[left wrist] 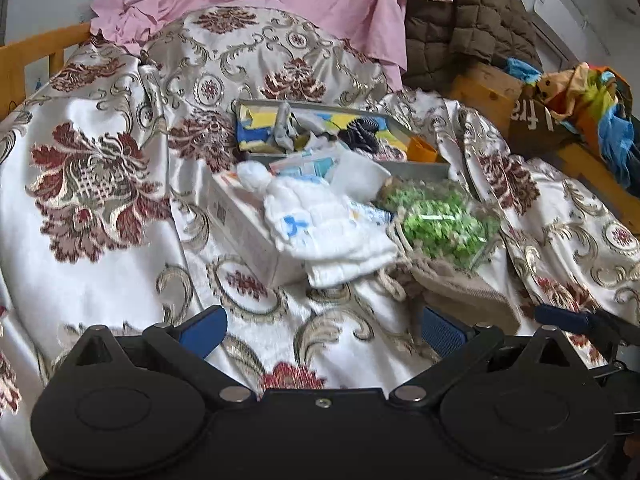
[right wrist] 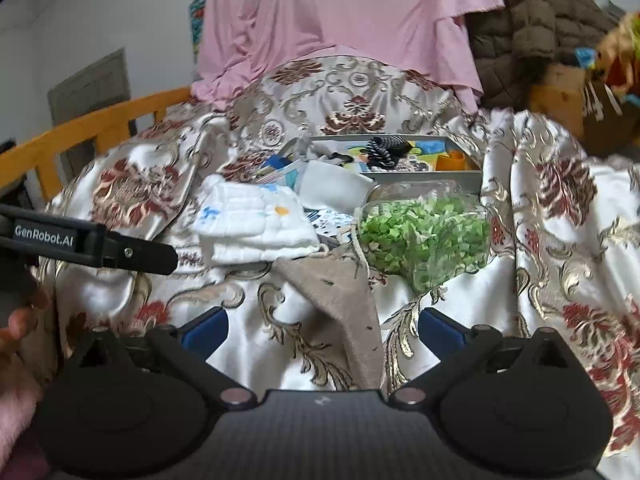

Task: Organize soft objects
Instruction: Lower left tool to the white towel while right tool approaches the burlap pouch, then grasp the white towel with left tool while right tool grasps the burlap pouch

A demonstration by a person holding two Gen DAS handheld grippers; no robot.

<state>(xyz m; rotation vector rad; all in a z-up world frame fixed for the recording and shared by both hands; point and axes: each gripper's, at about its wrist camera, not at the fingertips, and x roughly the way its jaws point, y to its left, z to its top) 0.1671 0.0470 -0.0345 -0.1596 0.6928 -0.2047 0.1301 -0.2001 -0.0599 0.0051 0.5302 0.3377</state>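
grey tray (right wrist: pixel 424 176) with socks (right wrist: pixel 386 148); clear bag (right wrist: pixel 424 236) of green scraps

Both wrist views look forward, low and near; sharing the white cloth (left wrist: pixel 324 220).

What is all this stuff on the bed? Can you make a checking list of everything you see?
Surface: a bed under a shiny floral bedspread, rumpled.
Job's things: a folded white cloth lies on a flat white box; a beige knit cloth lies nearest the right gripper.
Clutter: a clear bag of green bits lies beside the white cloth; a grey tray behind holds small mixed items.
Grippers: left gripper open, holding nothing; right gripper open, over the beige cloth's edge.
Cables: nothing seen.
Surroundings: a pink sheet and a brown quilted coat hang behind; a wooden bed rail runs along the side.
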